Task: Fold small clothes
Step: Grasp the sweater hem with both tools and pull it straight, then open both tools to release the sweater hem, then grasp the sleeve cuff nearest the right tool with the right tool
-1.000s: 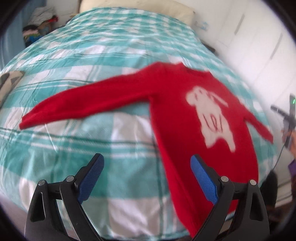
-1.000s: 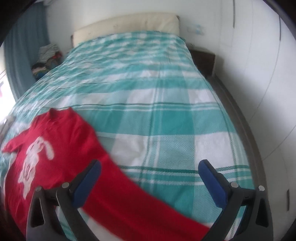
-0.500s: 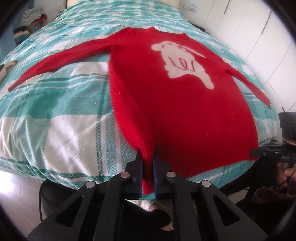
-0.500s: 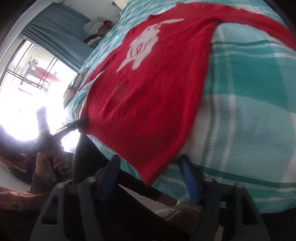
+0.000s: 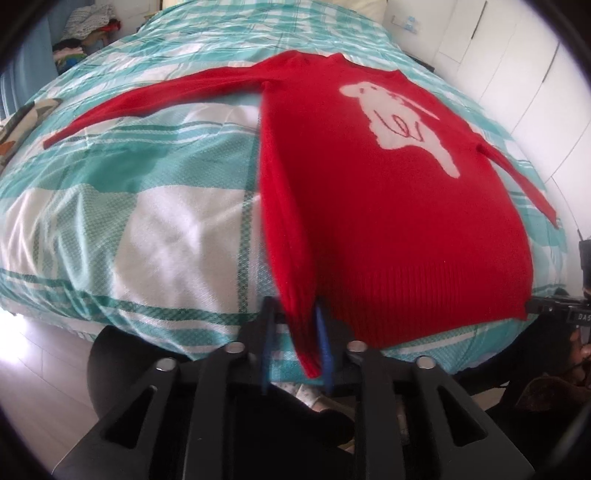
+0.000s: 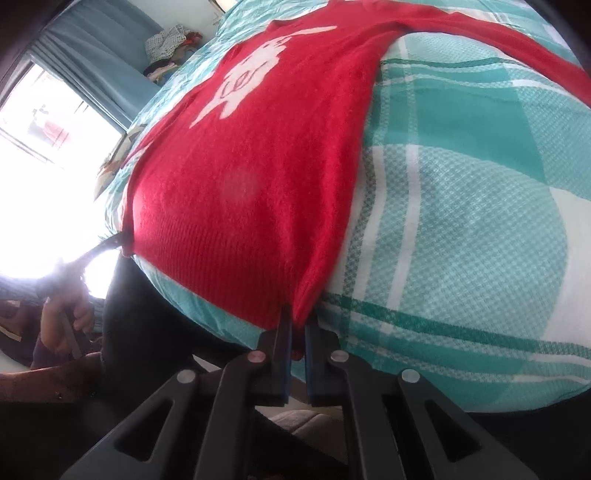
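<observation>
Knitwear first: in the left wrist view a red sweater (image 5: 388,221) lies spread on the checked bed (image 5: 147,221), hem at the near edge; the left gripper (image 5: 295,343) has just been opening its jaws, the hem corner loose between them. Right wrist view: the right gripper (image 6: 298,332) has jaws clamped on the sweater's other hem corner.

Sweater (image 6: 266,177): right sleeve cut off by frame edge in right wrist view. Clothes pile (image 5: 88,26) by the bed's far corner: blurred, items indistinguishable. Left gripper (image 5: 294,339): blurred.

Red sweater (image 5: 388,221) with white animal, front-up, sleeves outspread
</observation>
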